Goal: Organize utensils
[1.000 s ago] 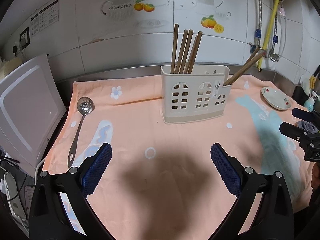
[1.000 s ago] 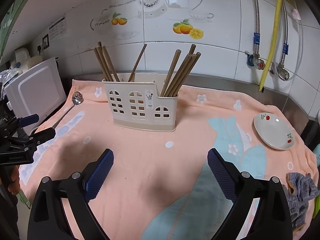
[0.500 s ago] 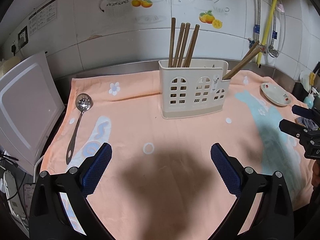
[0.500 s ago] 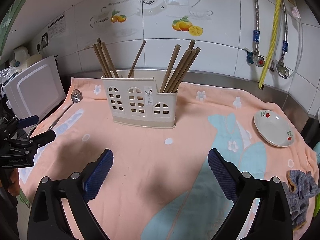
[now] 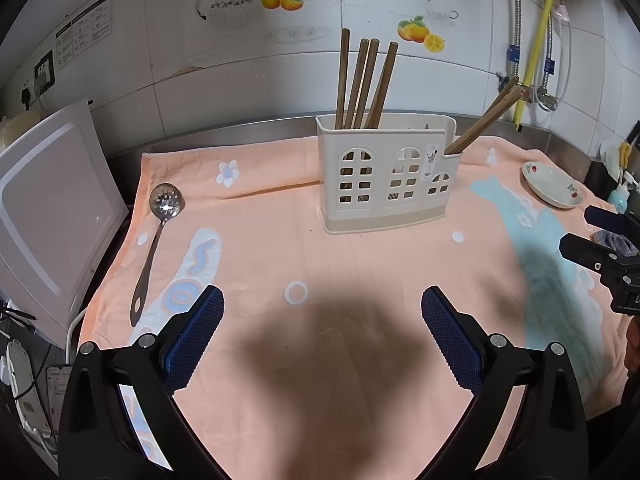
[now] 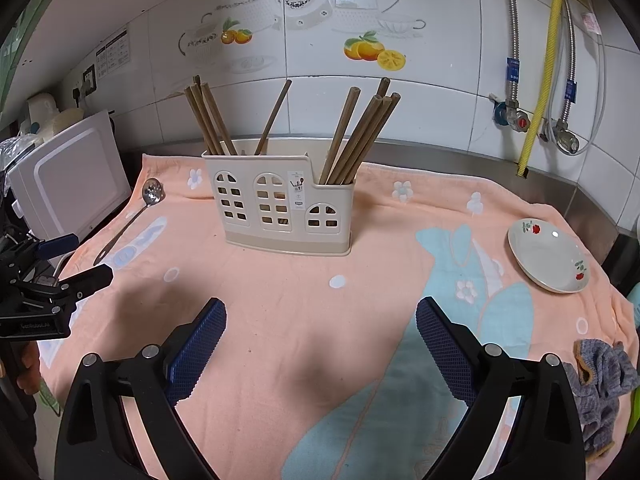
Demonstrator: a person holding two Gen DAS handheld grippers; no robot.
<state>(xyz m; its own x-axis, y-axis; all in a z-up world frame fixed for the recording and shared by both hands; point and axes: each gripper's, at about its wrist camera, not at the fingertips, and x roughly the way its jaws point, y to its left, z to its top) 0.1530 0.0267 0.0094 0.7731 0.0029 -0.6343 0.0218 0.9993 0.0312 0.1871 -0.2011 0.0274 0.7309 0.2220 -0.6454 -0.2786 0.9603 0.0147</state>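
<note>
Both claws hang spread and empty, left gripper (image 5: 322,334) and right gripper (image 6: 320,336), over the towel's (image 5: 360,264) near edge. Along its left edge lies the slotted spoon (image 5: 154,240): stiff, slick steel, probably best pinched mid-handle. The holder (image 5: 386,176) stands towards the back edge.

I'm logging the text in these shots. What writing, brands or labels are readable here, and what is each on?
"GenRobot.AI": on the left gripper body, small but legible.
Wall notices: printed, too small to read.
Sticker on the utensil holder: too small to read.
Blue pipe tags: blurred.
Large letters on the towel: only partly seen, no word readable.
</note>
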